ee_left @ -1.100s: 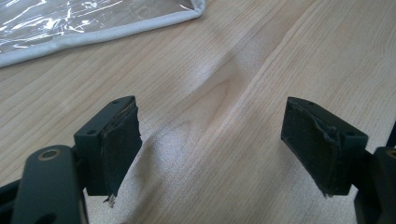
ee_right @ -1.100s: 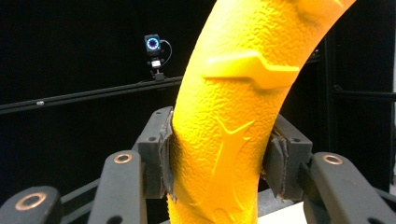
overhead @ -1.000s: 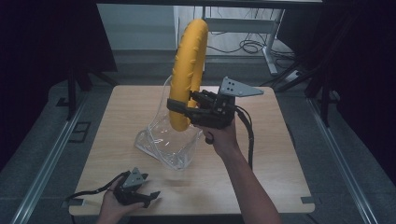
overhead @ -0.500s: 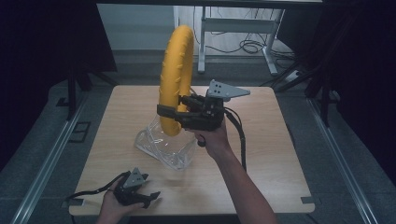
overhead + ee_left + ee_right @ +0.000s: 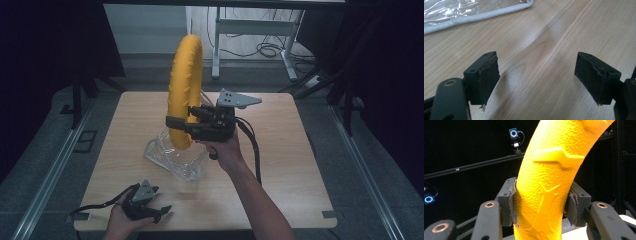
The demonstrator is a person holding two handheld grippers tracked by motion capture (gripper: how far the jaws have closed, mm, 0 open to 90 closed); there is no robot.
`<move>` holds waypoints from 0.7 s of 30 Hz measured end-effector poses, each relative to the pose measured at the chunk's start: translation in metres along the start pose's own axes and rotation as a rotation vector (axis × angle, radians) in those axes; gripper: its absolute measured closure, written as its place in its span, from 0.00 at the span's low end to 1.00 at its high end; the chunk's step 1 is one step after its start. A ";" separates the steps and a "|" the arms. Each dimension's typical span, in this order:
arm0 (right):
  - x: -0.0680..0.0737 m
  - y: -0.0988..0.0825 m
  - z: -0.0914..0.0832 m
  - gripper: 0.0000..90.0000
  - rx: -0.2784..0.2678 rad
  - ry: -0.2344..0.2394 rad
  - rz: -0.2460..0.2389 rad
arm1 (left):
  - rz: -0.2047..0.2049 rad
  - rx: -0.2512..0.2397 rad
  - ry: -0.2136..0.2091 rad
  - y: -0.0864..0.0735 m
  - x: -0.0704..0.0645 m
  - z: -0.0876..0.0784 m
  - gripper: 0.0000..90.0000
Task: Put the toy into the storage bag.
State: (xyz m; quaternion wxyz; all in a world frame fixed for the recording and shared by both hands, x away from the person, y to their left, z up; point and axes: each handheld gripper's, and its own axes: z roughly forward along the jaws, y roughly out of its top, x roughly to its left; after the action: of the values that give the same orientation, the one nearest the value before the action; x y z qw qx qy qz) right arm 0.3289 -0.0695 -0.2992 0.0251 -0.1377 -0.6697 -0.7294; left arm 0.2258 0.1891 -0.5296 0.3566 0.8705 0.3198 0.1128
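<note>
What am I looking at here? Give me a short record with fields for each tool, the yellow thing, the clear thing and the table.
right gripper: shut on the yellow ring, held up over the table
yellow ring: upright, its lower end in or just above the clear bag's mouth; raised star shapes on its skin
clear bag: see-through plastic, white trim, on the table below the ring
left gripper: jaws open, nothing between them, low at the table's near edge
table: light wood

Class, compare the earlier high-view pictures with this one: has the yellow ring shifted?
Yes. The yellow ring, clamped in the right gripper, has moved left across the wooden table, toward its left edge, and now stands over the clear bag.
</note>
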 end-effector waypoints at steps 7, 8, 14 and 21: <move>-0.002 -0.005 0.002 0.55 0.010 0.010 0.005 | 0.001 0.001 0.002 0.000 0.000 0.000 0.22; -0.002 -0.006 0.003 0.55 0.012 0.011 0.008 | 0.001 0.002 0.002 0.000 0.000 0.000 0.22; -0.004 -0.012 0.004 0.55 0.025 0.014 0.021 | 0.002 0.004 0.001 0.000 0.000 0.000 0.22; -0.006 -0.020 0.007 0.55 0.037 0.023 0.029 | 0.001 0.001 0.003 -0.001 0.000 0.001 0.22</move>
State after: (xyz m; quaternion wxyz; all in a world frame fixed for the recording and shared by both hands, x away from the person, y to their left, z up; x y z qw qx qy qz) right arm 0.3316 -0.0617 -0.3192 0.0459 -0.1385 -0.6808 -0.7178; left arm 0.2255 0.1887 -0.5304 0.3555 0.8708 0.3198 0.1139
